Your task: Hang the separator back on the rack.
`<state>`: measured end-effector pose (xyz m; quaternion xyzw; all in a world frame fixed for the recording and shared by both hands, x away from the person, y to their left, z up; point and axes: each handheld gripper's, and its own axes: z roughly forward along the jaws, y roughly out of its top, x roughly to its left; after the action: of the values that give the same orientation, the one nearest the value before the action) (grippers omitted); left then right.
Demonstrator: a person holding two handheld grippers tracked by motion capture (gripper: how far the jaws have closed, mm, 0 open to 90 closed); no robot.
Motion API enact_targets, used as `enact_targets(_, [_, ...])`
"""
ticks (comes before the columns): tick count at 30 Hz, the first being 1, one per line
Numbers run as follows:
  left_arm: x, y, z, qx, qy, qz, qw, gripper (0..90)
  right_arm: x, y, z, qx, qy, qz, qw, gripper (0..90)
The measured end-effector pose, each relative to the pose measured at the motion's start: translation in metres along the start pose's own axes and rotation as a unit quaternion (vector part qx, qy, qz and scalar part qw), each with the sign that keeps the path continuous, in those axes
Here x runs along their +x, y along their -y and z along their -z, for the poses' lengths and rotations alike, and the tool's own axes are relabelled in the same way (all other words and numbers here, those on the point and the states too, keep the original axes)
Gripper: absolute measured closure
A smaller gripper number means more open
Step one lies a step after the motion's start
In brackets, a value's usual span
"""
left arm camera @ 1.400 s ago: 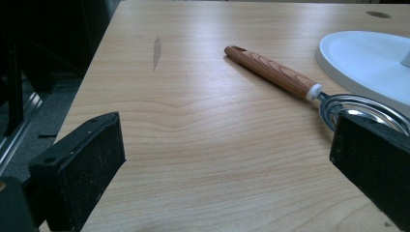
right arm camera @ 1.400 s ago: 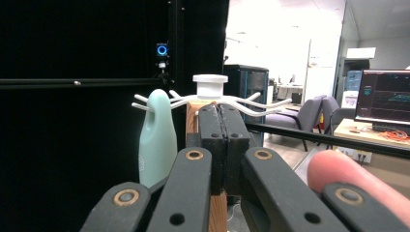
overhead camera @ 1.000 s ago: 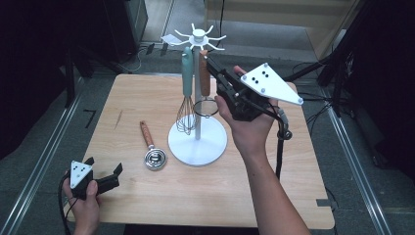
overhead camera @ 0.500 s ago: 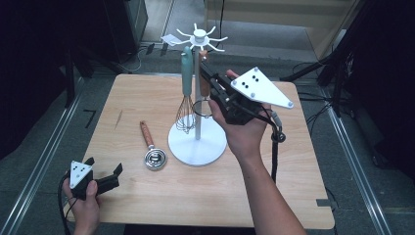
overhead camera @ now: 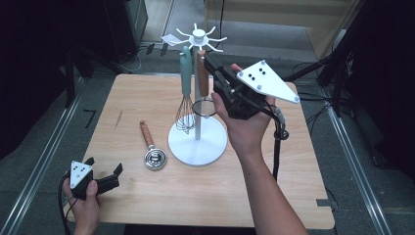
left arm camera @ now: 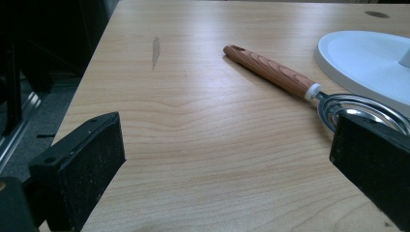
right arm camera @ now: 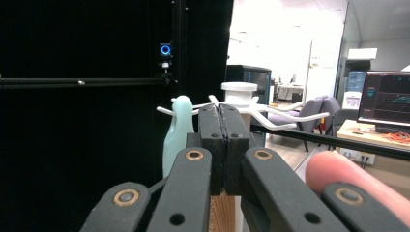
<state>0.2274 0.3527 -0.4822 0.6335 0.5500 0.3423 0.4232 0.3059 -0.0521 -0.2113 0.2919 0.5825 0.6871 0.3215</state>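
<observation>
A white hook stand (overhead camera: 198, 143) rises at the table's middle. A teal-handled whisk (overhead camera: 185, 73) hangs from one of its hooks. Beside it hangs a wooden-handled utensil (overhead camera: 202, 81) with a wire ring at its lower end. My right gripper (overhead camera: 211, 62) is shut on the top of that handle, just under the hooks. In the right gripper view the pads (right arm camera: 222, 140) meet over the wood (right arm camera: 223, 212), with the teal handle (right arm camera: 176, 130) behind. My left gripper (overhead camera: 103, 165) rests open at the front left corner, pointing at a second wooden-handled utensil (left arm camera: 275, 75) that lies flat.
The flat utensil (overhead camera: 149, 144) lies left of the stand's round base (left arm camera: 367, 58). The wooden table (overhead camera: 147, 200) has bare room at the front and the left. Dark equipment and cables ring the table.
My right gripper has shifted left and slightly up, closer to the stand's hooks, still shut on the wooden handle. The left gripper has stayed where it was.
</observation>
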Motion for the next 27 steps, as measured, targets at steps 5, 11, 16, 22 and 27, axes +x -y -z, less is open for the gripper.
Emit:
enact_targets(5, [0.000, 0.000, 0.000, 0.000, 0.000, 0.000, 1.0000, 0.0, 0.004, 0.002, -0.003, 0.004, -0.005, 0.002, 1.0000, 90.0])
enact_targets(11, [0.000, 0.000, 0.000, -0.001, 0.001, 0.002, 1.0000, 0.0, 0.009, 0.002, -0.006, 0.010, -0.012, 0.008, 0.9999, 90.0])
enact_targets(16, [0.001, 0.000, 0.000, -0.001, 0.003, 0.004, 1.0000, 0.0, 0.003, 0.004, -0.001, 0.015, -0.008, 0.021, 0.9996, 90.0])
enact_targets(22, [0.000, 0.000, 0.000, -0.001, 0.003, 0.004, 1.0000, 0.0, -0.009, 0.014, 0.010, 0.031, 0.004, 0.020, 0.9993, 88.0])
enact_targets(27, [0.000, 0.000, 0.000, -0.002, 0.002, 0.002, 1.0000, 0.0, -0.017, 0.034, 0.018, 0.050, 0.008, 0.016, 0.9986, 84.6])
